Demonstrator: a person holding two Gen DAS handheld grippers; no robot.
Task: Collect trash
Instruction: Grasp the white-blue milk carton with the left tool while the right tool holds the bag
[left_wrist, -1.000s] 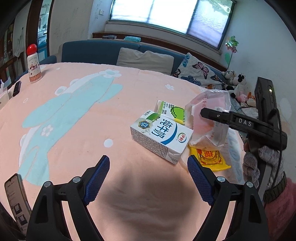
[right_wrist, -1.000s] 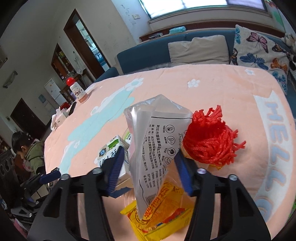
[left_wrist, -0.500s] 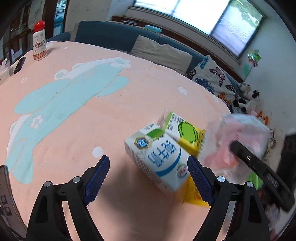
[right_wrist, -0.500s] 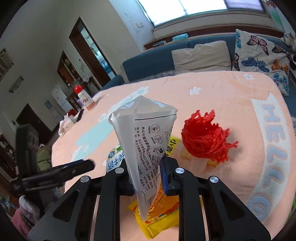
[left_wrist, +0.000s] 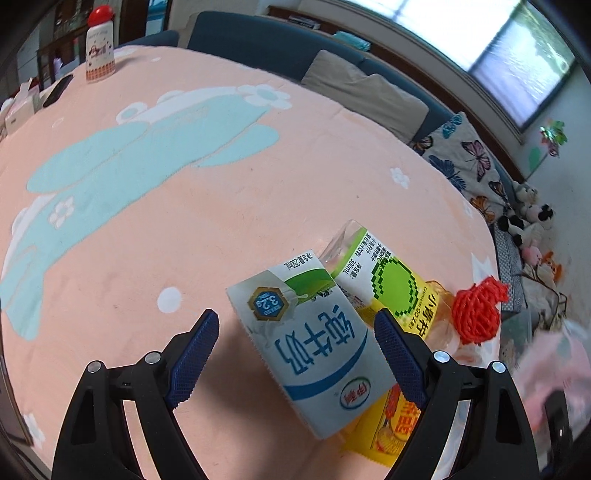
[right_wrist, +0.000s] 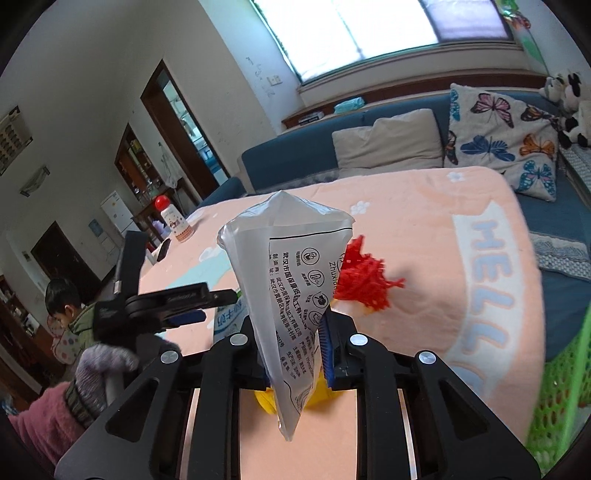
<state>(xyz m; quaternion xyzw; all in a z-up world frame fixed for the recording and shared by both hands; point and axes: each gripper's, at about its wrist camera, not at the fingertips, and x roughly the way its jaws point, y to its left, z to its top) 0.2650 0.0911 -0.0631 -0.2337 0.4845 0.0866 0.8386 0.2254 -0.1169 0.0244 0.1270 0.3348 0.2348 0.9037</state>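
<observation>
trash lies bunched at lower centre of the left wrist view: a milk carton (left_wrist: 317, 350) on its side, a green-and-yellow carton (left_wrist: 388, 284) just behind it, a yellow wrapper (left_wrist: 391, 432) under its near end, and a red mesh ball (left_wrist: 476, 314) to the right, all on the peach blanket (left_wrist: 147, 221). left gripper (left_wrist: 295, 350) is spread wide, its blue pads either side of the milk carton but not touching it. right gripper (right_wrist: 291, 343) is clamped on a clear printed bag (right_wrist: 291, 288), which stands up from the jaws at centre of the right wrist view, clear of the blanket. a green basket (right_wrist: 561, 391) shows at the lower right edge there and looks like the place for the trash, though that is a guess. the step in hand seems to be picking up: bag taken, milk carton next. the left gripper would need to come lower and square to the carton's long sides before squeezing, since the carton sits skewed and leans on the wrapper.
</observation>
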